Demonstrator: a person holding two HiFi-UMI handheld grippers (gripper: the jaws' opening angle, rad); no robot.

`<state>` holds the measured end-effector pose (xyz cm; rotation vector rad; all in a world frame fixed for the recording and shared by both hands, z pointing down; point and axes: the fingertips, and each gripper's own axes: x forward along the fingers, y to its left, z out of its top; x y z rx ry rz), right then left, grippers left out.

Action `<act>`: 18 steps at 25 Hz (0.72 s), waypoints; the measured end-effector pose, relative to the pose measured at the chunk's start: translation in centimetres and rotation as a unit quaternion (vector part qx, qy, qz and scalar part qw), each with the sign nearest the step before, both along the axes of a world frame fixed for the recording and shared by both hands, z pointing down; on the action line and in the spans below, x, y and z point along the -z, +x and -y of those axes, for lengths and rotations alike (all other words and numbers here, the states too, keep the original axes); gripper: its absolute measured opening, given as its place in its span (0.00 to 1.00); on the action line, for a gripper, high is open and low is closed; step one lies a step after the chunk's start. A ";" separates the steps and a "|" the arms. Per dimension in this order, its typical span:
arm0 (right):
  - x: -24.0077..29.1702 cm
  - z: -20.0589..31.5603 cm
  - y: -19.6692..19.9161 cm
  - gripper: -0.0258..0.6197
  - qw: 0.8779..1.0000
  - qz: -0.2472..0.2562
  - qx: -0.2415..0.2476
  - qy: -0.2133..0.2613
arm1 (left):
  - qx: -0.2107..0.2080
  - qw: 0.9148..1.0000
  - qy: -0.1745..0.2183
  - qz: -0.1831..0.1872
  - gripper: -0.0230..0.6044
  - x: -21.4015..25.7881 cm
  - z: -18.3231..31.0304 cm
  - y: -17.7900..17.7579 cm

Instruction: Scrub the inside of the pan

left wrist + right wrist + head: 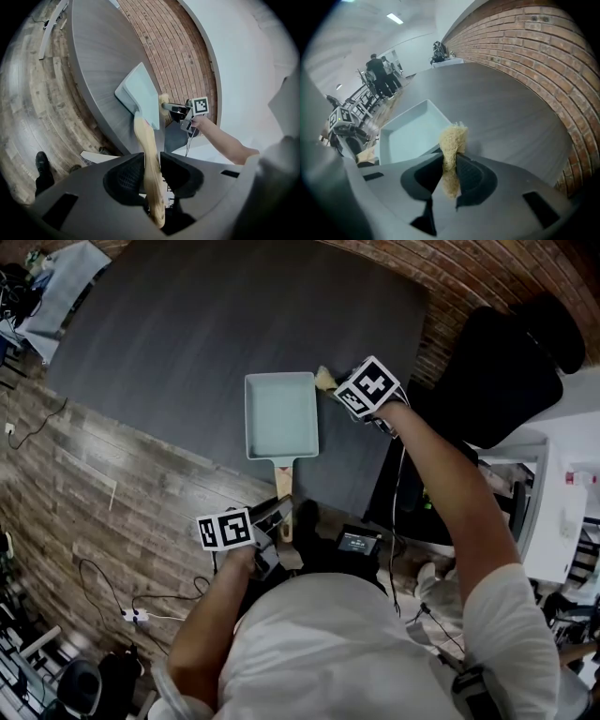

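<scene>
**Pan and scrubber, both grippers engaged.** The left gripper [152,161] is shown with its jaws closed on the wooden handle [149,154]. The handle passes straight through the gap between the two pads and runs on ahead of the jaw tips to the pan [281,415]. The pan, a pale blue-green rectangular vessel, is seen lying beyond the left jaws on the dark grey table [187,334], its open side turned up. Its handle reaches back past the table's near edge, over the wood-plank floor [84,493].

The right gripper [450,161] is shown with its jaws pinched on a tan fibrous scrubber [453,138]. The lower part of the pad is clamped between the jaws, and its frayed upper part stands out past the tips. From these jaws the pan lies ahead and to the left, with its nearest corner just beside the protruding pad. In the head view the scrubber is placed at the pan's far right corner, outside the rim (whether it touches the rim or the table cannot be told). Bare tabletop stretches ahead of the right jaws, and a brick wall [525,56] curves along their right side. Far off to their upper left, standing people [382,75] are visible.
</scene>
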<state>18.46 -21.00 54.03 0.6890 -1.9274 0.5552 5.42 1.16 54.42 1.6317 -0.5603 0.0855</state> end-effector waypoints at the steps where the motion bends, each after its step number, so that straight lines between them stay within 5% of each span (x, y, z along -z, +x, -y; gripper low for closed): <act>1: -0.3 0.5 0.4 0.17 1.000 -0.009 -0.009 0.005 | -0.008 1.000 0.002 0.000 0.21 0.1 0.0 0.1; 5: -1.2 2.3 1.2 0.17 0.998 -0.040 -0.036 0.015 | -0.047 0.999 0.009 0.005 0.29 0.3 -0.2 0.9; 8: -1.8 3.3 1.1 0.17 0.997 -0.056 -0.045 0.016 | -0.054 0.998 0.005 0.027 0.24 -0.2 -0.2 0.9; 18: -3.1 1.5 -0.4 0.17 0.998 -0.054 0.014 0.002 | -0.071 0.997 0.002 0.035 0.22 -0.3 -0.3 0.8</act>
